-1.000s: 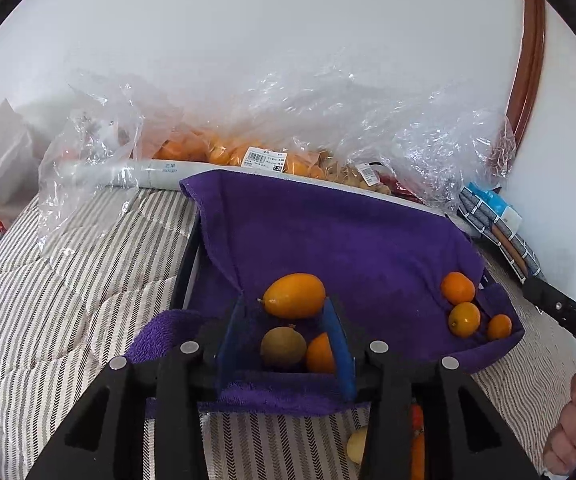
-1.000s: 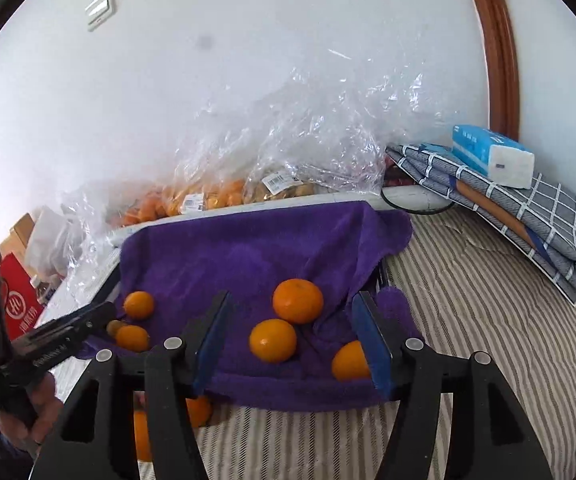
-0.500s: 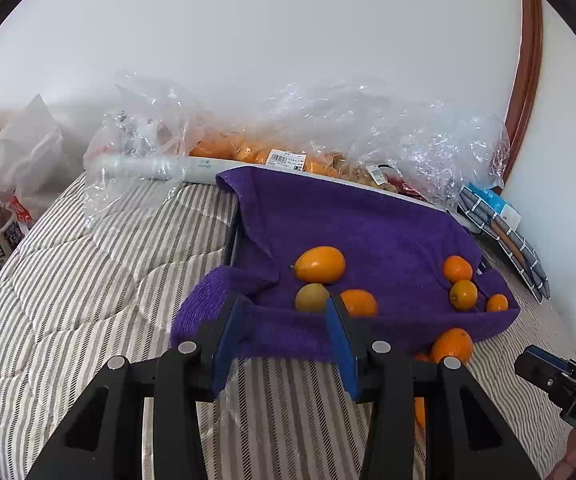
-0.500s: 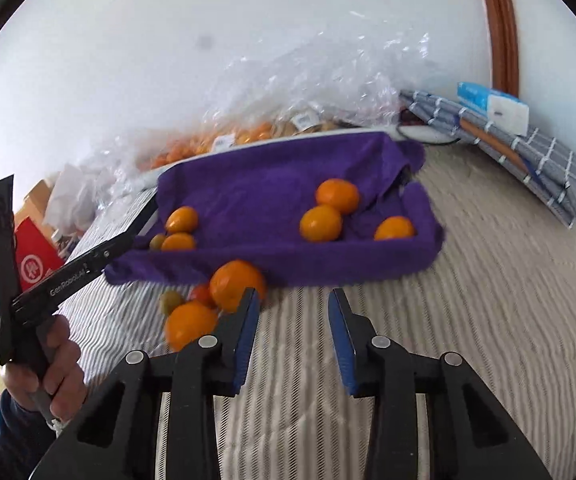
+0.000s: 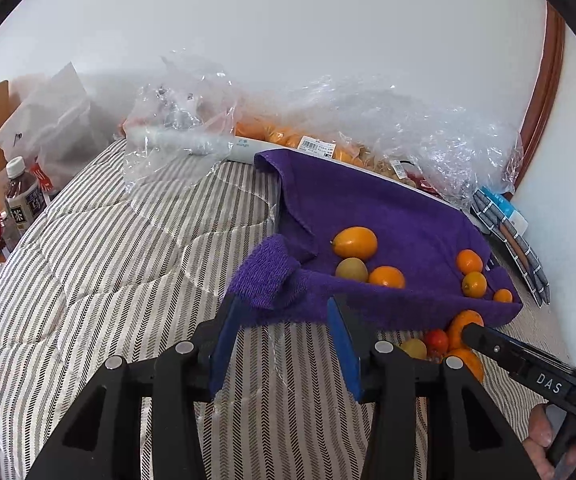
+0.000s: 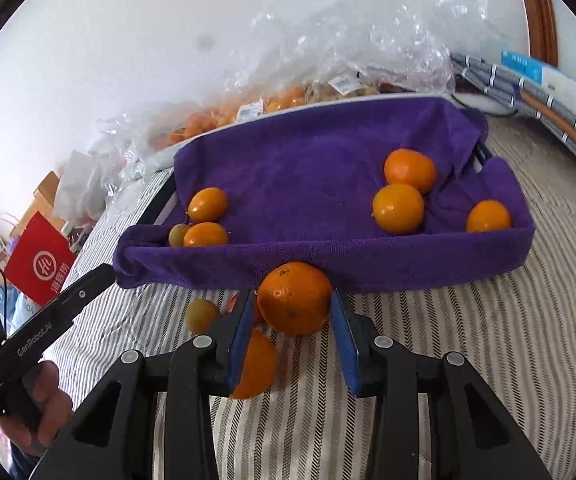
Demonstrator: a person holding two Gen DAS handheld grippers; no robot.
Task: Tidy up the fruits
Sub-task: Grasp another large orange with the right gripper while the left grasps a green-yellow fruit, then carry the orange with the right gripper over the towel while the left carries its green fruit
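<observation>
A tray lined with a purple towel (image 6: 327,148) lies on the striped bed and holds several oranges (image 6: 397,208) and a small green fruit (image 6: 176,234). My right gripper (image 6: 291,302) has its blue pads on both sides of a large mandarin (image 6: 293,298) just in front of the tray's near edge. Another orange (image 6: 254,364), a yellow-green fruit (image 6: 201,315) and a red fruit (image 5: 435,340) lie beside it on the bed. My left gripper (image 5: 282,312) is open and empty at the towel's front left corner (image 5: 266,280).
Clear plastic bags of oranges (image 5: 276,134) line the wall behind the tray. Folded checked cloths and a tissue pack (image 6: 539,80) lie at the right. A bottle (image 5: 22,196) and a red bag (image 6: 40,260) stand off the bed's left side.
Both grippers pulled back from the tray. The right gripper dropped toward the loose fruit in front of the tray and now brackets the large mandarin. The left gripper stays open.
</observation>
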